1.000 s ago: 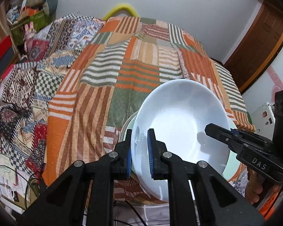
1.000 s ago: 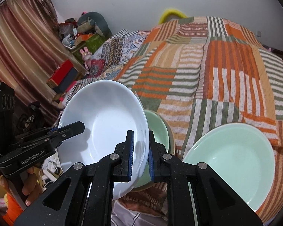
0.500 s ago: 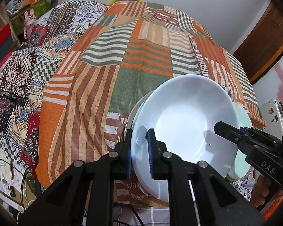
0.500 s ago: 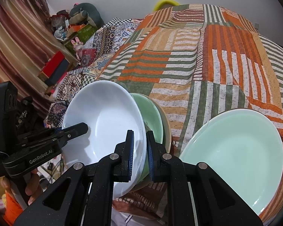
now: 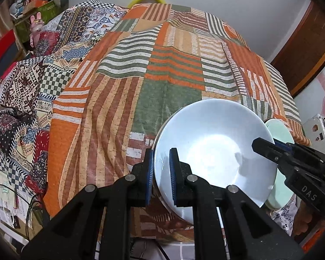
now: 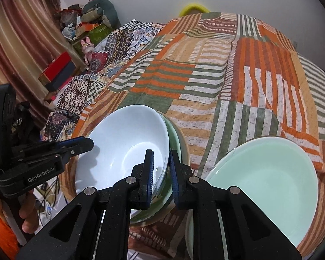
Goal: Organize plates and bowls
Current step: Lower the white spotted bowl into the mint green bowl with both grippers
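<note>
A white bowl (image 5: 214, 149) is held by both grippers over a green bowl (image 6: 174, 143) that sits in a tan one near the bed's front edge. My left gripper (image 5: 161, 173) is shut on the white bowl's left rim. My right gripper (image 6: 161, 173) is shut on its right rim; the white bowl also shows in the right wrist view (image 6: 123, 151), nested low in the green bowl. A large pale green plate (image 6: 264, 188) lies to the right of the stack. The right gripper shows in the left wrist view (image 5: 292, 162), and the left one in the right wrist view (image 6: 43, 158).
The striped orange and green bedspread (image 5: 162, 65) covers the bed behind the dishes. A patterned quilt (image 5: 28, 91) lies along the left side. Boxes and toys (image 6: 84, 32) stand by the curtain. A wooden door (image 5: 309, 47) is at the right.
Both grippers have lowered the white bowl from a tilted hold down into the green bowl; it now sits nearly level. Both stay shut on its rim.
</note>
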Motion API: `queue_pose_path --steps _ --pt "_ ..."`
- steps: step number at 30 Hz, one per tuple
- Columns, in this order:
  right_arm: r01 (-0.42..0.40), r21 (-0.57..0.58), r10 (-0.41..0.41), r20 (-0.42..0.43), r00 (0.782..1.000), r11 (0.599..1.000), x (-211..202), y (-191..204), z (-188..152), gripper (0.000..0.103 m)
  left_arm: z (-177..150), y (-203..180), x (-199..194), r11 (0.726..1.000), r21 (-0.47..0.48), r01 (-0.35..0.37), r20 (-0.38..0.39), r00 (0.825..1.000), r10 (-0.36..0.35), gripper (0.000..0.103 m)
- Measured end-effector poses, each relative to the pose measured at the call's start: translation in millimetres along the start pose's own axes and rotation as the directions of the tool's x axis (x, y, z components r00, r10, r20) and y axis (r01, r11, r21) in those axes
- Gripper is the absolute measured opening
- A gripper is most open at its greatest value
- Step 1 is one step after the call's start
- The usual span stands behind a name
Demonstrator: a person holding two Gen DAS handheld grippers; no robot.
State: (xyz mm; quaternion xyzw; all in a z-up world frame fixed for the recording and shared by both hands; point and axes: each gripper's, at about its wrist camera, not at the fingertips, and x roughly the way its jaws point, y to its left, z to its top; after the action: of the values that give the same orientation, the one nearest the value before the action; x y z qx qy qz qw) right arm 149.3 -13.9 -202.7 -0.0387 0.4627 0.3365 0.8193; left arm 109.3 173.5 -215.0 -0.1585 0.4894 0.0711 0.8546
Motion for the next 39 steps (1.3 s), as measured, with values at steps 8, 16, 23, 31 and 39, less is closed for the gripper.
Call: queue_pose_path --steps 8,16,23,31,39 --pt "0.047 -0.068 -0.048 -0.018 0.999 0.997 -1.1 9.0 7.1 0.017 4.1 1.8 -21.3 1.0 0.004 0.015 0.048 0.999 -0.015 0.014" --pt "0.105 -0.099 -0.092 0.122 0.988 0.99 -30.3 14.7 12.5 0.058 7.7 4.5 -50.5 1.0 0.008 0.015 0.141 0.99 -0.016 0.04" --pt "0.063 -0.022 -0.061 0.087 0.994 0.998 -26.0 -3.0 3.9 0.058 -2.3 6.7 -31.2 1.0 0.0 0.031 0.085 0.996 -0.031 0.046" --pt "0.028 0.025 -0.029 0.031 0.999 0.999 -8.8 -12.0 -9.0 0.058 -16.2 6.7 6.4 0.999 -0.004 0.044 -0.006 0.999 -0.044 0.046" --pt "-0.024 0.06 0.024 -0.002 1.0 0.998 2.9 -17.5 -14.6 0.04 -19.7 7.1 21.9 0.997 -0.004 0.072 -0.04 0.997 -0.072 0.039"
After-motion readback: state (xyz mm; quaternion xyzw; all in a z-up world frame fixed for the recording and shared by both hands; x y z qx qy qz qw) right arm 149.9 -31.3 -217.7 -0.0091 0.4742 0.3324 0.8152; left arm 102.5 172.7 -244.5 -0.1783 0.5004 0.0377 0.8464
